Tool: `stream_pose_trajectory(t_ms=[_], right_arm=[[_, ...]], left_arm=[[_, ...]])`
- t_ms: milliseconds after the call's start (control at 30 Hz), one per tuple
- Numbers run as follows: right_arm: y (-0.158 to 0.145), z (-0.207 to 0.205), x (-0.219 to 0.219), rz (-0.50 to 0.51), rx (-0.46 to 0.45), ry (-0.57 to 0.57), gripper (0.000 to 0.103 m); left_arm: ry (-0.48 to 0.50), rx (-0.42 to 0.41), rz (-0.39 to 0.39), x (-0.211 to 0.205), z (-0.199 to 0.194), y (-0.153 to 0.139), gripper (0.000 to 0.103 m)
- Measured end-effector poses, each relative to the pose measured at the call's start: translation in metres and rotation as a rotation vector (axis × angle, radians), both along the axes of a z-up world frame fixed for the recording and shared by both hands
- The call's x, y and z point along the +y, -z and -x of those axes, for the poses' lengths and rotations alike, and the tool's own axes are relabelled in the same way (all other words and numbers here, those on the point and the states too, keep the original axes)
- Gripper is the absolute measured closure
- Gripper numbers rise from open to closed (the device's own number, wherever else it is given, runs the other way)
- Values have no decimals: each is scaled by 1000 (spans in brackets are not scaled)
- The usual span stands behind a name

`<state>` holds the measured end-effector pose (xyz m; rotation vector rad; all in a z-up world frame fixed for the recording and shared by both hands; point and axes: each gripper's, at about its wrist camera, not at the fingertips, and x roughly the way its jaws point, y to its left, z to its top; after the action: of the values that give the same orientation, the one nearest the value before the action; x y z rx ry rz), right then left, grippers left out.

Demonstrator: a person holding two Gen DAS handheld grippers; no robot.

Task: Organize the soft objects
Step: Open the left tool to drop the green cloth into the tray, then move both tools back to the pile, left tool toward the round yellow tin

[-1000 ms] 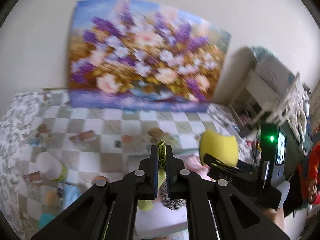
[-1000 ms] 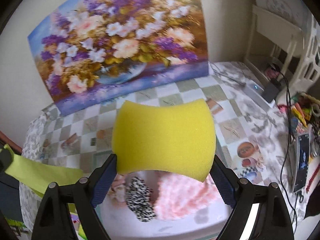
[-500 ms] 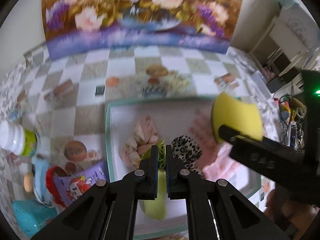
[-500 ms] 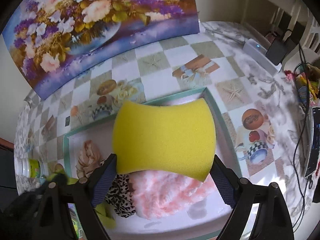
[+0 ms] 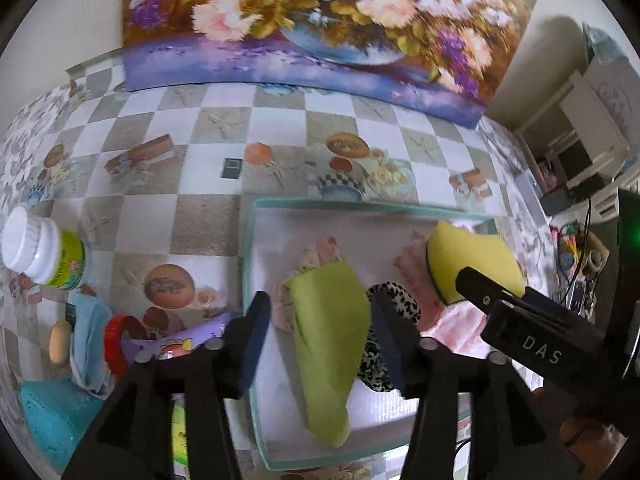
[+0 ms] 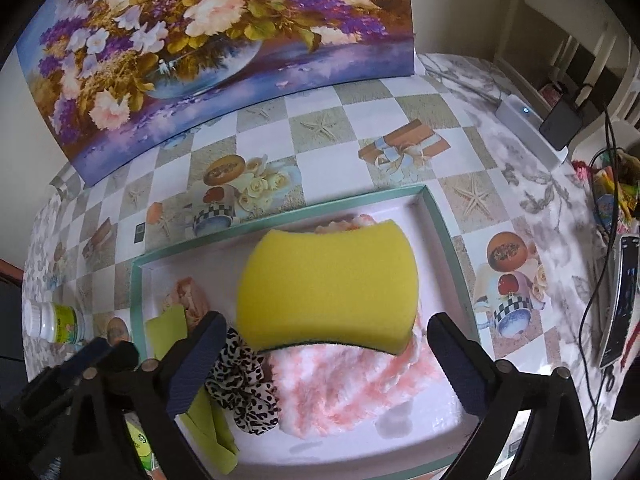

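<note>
A white tray with a teal rim (image 5: pixel 248 264) (image 6: pixel 138 300) lies on the checked tablecloth. My left gripper (image 5: pixel 320 308) hangs low over it and its jaws are opening. The green cloth (image 5: pixel 328 340) (image 6: pixel 166 332) lies loose between them, clear of both pads. My right gripper (image 6: pixel 326 324) is opening too. The yellow sponge (image 6: pixel 328 288) (image 5: pixel 468 256) rests on the pink fluffy cloth (image 6: pixel 340 388), with a gap at each pad. A leopard scrunchie (image 6: pixel 244 388) (image 5: pixel 396 292) and a peach scrunchie (image 5: pixel 324 248) lie in the tray as well.
A white bottle with a green label (image 5: pixel 40 248) stands left of the tray. Near it are a blue cloth (image 5: pixel 92 336), a purple packet (image 5: pixel 188 340) and a teal object (image 5: pixel 48 412). A flower painting (image 6: pixel 200 40) leans at the back. Cables and a phone (image 6: pixel 624 292) lie on the right.
Both grippers came down over the tray. The left jaws opened and let go of the green cloth, which now lies in the tray. The right jaws widened off the sponge.
</note>
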<state>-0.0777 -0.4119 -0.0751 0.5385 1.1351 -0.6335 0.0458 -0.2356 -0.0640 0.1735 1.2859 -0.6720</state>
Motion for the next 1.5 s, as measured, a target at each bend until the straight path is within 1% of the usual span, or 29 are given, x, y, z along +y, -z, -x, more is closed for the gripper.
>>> stream_pose_trajectory(t_ms=[133,300,367,500,600,733,833,900,1067,1200,1267,1333,1500], right_arm=[[-6,-2,4,-8,-23,-7,1],[-24,-16,24,35,-47,-61,1],[-34,-23,38,48,-77,-96,1],[-49,-41,74,51,-138,-185,1],[-53,-53,96,45,-162,-241,1],[-46,-71,130,5,-167,-327,1],[-31,-84,153,-21,-135,-385,1],[-19,-91,170,-36,-105,-427,1],[7,-101,194,-82,-54,-482,1],[22,-109,209,-101,-27,-526,1],[27,-111,210,-99,-11,-530,1],[31,-111,210,-99,3,-522,1],[32,-110,206,-100,5,-503,1]], left_arm=[[-44,0,11,18,-15,-5,46],[-151,-23,14,66,-45,-16,45],[-220,-37,0,95,-59,-21,45],[-345,-78,-75,150,-79,-27,45],[-402,-79,-91,181,-88,-28,44],[-449,-80,-116,211,-95,-26,38],[-450,-58,-131,218,-98,-16,38],[-436,-18,-140,220,-100,-4,38],[-386,12,-195,209,-97,17,38],[-358,49,-197,206,-98,30,38],[-336,67,-205,203,-98,38,38],[-318,67,-215,199,-97,40,38],[-286,70,-243,191,-95,49,38]])
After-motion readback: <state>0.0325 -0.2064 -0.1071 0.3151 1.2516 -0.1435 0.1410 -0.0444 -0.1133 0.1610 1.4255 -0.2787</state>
